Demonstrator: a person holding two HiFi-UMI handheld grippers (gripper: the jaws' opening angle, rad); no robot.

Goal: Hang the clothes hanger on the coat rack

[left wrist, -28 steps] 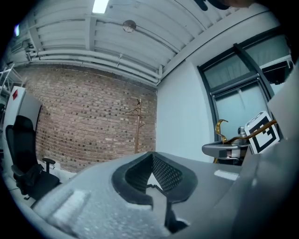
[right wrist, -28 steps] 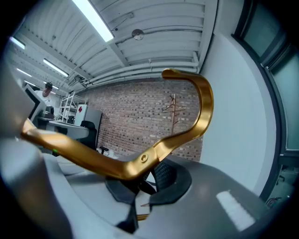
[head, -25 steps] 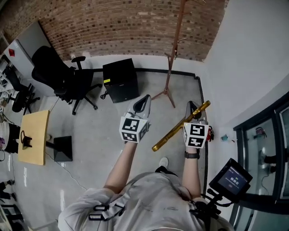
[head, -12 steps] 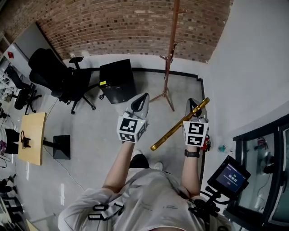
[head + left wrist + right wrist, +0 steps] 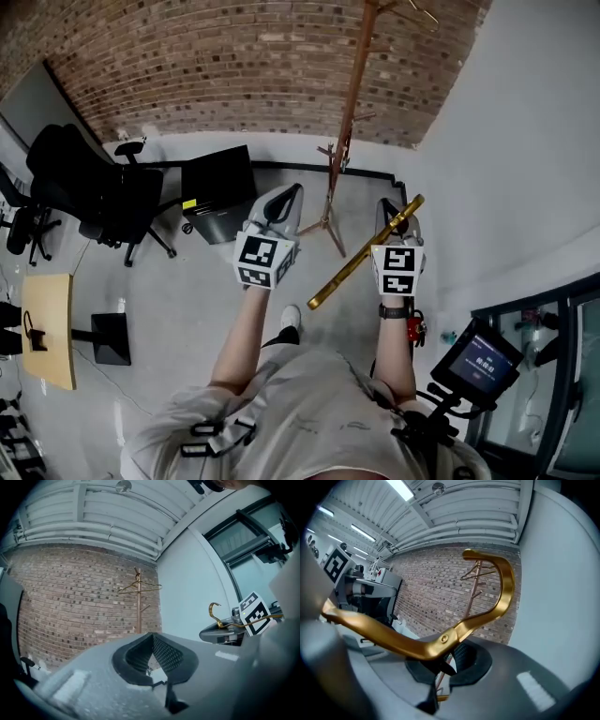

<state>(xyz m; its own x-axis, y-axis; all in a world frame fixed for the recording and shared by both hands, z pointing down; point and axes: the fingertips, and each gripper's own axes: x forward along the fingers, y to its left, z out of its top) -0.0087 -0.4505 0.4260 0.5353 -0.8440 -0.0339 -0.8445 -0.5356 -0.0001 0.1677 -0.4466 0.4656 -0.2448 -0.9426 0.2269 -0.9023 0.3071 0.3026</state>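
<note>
Gold metal fills our right tool (image 5: 397,212): its jaws are closed on the clothes hanger (image 5: 362,264) near where the hook joins the body; the hook curls up past the jaws and the long body slants back towards us, between our two arms. Our left tool (image 5: 285,194) is pinched together with nothing in it, held just beside the right one.

We see the coat rack (image 5: 345,122) well apart ahead of us, in the corner where the brick wall (image 5: 216,66) meets the white wall (image 5: 506,141); a second hanger (image 5: 139,586) already sits on a top peg.

We judge the risks thus: most of the hanger sticks out to one side of the grip, so it may pivot and turn the hook off line; a tilted hook may miss the peg, or knock the second hanger loose; the slender rack may rock if pushed.
</note>
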